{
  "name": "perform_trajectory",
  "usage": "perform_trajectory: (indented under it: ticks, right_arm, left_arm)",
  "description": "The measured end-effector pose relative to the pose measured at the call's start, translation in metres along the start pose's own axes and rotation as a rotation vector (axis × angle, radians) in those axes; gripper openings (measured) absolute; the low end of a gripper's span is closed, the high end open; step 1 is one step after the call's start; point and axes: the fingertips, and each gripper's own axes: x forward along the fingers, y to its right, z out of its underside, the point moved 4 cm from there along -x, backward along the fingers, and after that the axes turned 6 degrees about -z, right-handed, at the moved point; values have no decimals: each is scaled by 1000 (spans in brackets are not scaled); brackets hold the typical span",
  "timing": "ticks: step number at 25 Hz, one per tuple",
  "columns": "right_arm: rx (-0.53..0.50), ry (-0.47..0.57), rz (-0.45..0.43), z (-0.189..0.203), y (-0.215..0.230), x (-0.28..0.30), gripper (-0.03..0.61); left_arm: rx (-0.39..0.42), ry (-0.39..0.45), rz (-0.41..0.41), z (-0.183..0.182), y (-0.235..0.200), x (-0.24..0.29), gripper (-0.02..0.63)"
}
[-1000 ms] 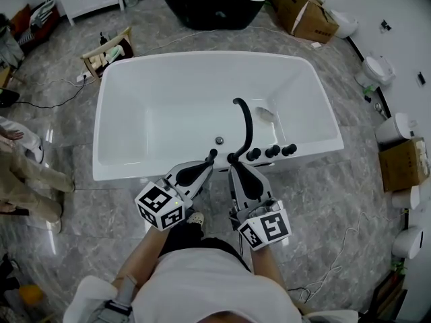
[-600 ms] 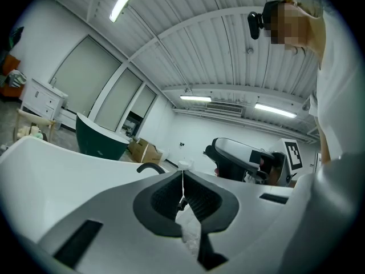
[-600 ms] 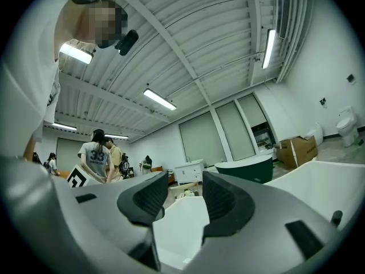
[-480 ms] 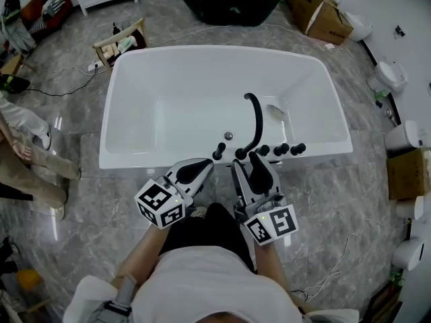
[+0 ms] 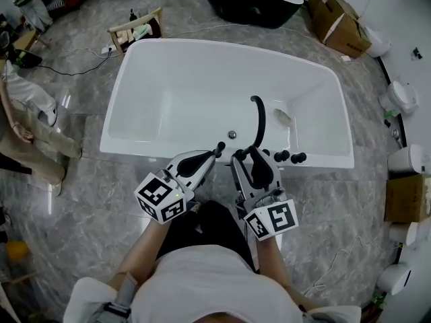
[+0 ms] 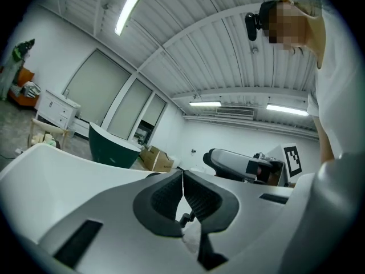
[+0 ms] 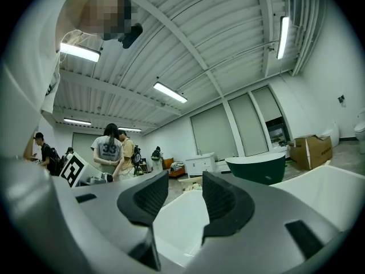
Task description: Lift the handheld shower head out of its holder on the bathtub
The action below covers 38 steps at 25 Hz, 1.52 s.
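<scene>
A white bathtub (image 5: 155, 79) lies ahead of me. On its near rim stand a black curved spout (image 5: 258, 121), three black knobs (image 5: 283, 156) and, left of them, the small black handheld shower head (image 5: 219, 147) upright in its holder. My left gripper (image 5: 214, 155) (image 6: 183, 178) is shut and empty, its tip just short of the shower head, which shows as a dark stub (image 6: 185, 217) below the jaws. My right gripper (image 5: 246, 155) (image 7: 185, 190) is open, with nothing between its fingers, at the base of the spout.
A dark freestanding tub (image 5: 252, 2) and cardboard boxes (image 5: 340, 25) stand behind the bathtub, with a wooden crate (image 5: 138, 29) at its far left corner. A person (image 5: 27, 123) stands at the left. White toilets (image 5: 404, 160) line the right wall. Several people (image 7: 111, 150) show across the room.
The right gripper's jaws have spread from shut to open. The head view has shifted, so the tub sits higher and more to the right. Both grippers stay at the near rim.
</scene>
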Motion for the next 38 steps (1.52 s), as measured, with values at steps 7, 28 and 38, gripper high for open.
perform_trajectory:
  ticks: [7,28,38]
  right_arm:
    - [-12,-31,-112,10,4,11,176]
    - [-78,-174,-146,74,19,38,176]
    - [-56,-207,-127,112,33,49,176]
  left_arm:
    - [17,27,-81,-5,-5,-6,12]
    - [-84,-12,-143,45,-43,11,12]
    - [-131,-16,-139,75,-69,19,12]
